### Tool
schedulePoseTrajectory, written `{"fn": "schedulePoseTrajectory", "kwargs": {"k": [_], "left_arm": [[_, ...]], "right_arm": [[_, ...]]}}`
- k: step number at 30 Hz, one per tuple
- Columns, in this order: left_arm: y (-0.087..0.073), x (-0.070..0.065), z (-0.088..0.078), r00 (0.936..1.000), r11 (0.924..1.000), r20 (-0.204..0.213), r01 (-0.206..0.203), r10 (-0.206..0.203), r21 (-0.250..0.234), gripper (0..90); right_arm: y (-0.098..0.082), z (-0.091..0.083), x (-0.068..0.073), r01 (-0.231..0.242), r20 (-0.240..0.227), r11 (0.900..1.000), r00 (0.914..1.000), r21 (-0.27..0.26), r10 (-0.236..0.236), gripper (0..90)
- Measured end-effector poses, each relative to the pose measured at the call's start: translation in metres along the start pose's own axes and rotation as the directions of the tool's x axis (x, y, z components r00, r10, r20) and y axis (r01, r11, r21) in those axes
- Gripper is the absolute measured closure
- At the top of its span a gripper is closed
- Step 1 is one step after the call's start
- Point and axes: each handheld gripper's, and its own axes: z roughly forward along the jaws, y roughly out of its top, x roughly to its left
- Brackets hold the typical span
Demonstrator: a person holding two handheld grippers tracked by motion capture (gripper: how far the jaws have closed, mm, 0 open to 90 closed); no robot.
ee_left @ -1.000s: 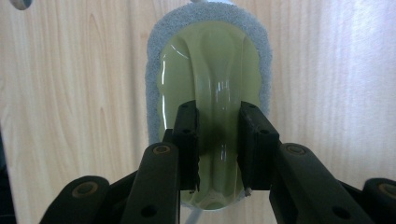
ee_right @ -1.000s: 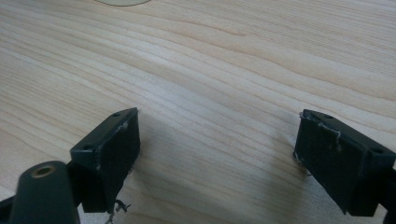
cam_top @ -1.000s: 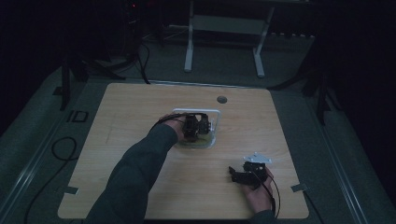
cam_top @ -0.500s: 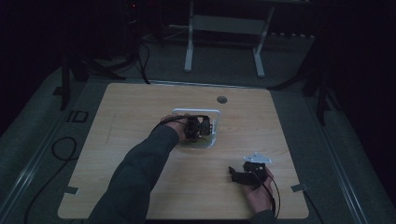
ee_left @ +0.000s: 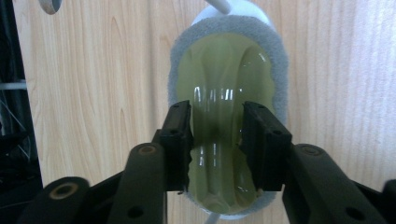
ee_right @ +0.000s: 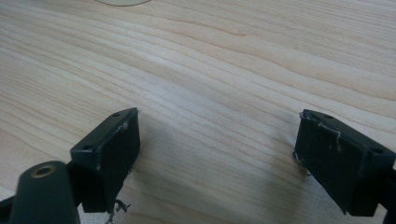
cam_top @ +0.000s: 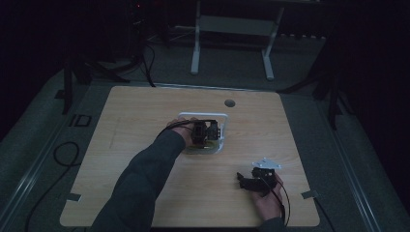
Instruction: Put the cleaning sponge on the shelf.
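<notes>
A soft, glossy yellow-green pad (ee_left: pixel 224 70) with a grey foam rim (ee_left: pixel 175 60) lies in a white holder (cam_top: pixel 203 115) at the table's middle. My left gripper (ee_left: pixel 217 109) points down onto it. Its jaws have just been opening, and they stand on either side of a raised ridge of the yellow surface. In the high view the left gripper (cam_top: pixel 205 134) sits over the holder, with the sleeved forearm behind it. My right gripper (cam_top: pixel 244 181) rests near the front right of the table. Its jaws (ee_right: pixel 219 116) are wide open over bare wood, with nothing between them.
The wooden table (cam_top: pixel 145 111) has a round cable hole (cam_top: pixel 229 103) behind the holder. A white-legged stand (cam_top: pixel 232 43) is on the floor beyond the table. Cables (cam_top: pixel 63 150) lie on the floor at the left. Bare wood lies left and right of the holder.
</notes>
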Motion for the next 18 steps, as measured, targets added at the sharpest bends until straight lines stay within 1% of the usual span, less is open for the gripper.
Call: {"fn": "schedulePoseTrajectory", "kwargs": {"k": [2, 3, 4, 7, 9, 12, 13, 15, 18], "left_arm": [[-0.001, 0.000, -0.004, 0.9999, 0.9999, 0.003, 0.014, -0.014, -0.006, 59.4], [-0.002, 0.000, -0.007, 0.9997, 0.9997, 0.015, 0.021, -0.021, -0.012, 58.6], [-0.002, -0.001, -0.009, 0.9994, 0.9991, 0.019, 0.031, -0.030, -0.029, 58.2], [-0.006, 0.001, -0.019, 0.9977, 0.9969, 0.046, 0.053, -0.050, -0.058, 56.1], [-0.009, 0.002, -0.025, 0.9951, 0.9935, 0.067, 0.079, -0.073, -0.082, 55.8], [-0.014, 0.003, -0.035, 0.9882, 0.9849, 0.108, 0.121, -0.108, -0.123, 55.8], [-0.016, 0.003, -0.037, 0.9872, 0.9834, 0.112, 0.127, -0.113, -0.129, 55.8], [-0.018, 0.002, -0.042, 0.9869, 0.9806, 0.107, 0.135, -0.121, -0.142, 55.6], [-0.024, 0.001, -0.054, 0.9828, 0.9711, 0.098, 0.171, -0.156, -0.166, 55.5]], "right_arm": [[0.000, 0.000, 0.000, 0.000, 0.000, 1.000, 1.0000, 0.000, 0.000, 13.9], [0.000, 0.000, 0.000, -0.001, 0.000, 1.000, 1.0000, 0.000, 0.001, 13.9], [0.000, 0.000, 0.000, -0.001, 0.000, 1.000, 1.0000, 0.000, 0.001, 13.9], [0.000, 0.000, 0.000, -0.001, 0.000, 1.000, 1.0000, 0.000, 0.001, 13.9], [0.000, 0.000, 0.000, 0.000, 0.000, 1.000, 1.0000, 0.000, 0.000, 13.9], [0.000, 0.000, 0.000, 0.000, 0.000, 1.000, 1.0000, 0.000, 0.000, 13.9], [0.000, 0.000, 0.000, -0.001, 0.000, 1.000, 1.0000, 0.000, 0.001, 13.9], [0.000, 0.000, 0.000, 0.000, 0.000, 1.000, 1.0000, 0.000, 0.000, 13.9], [0.000, 0.000, 0.000, -0.001, 0.000, 1.000, 1.0000, 0.000, 0.001, 13.9]]}}
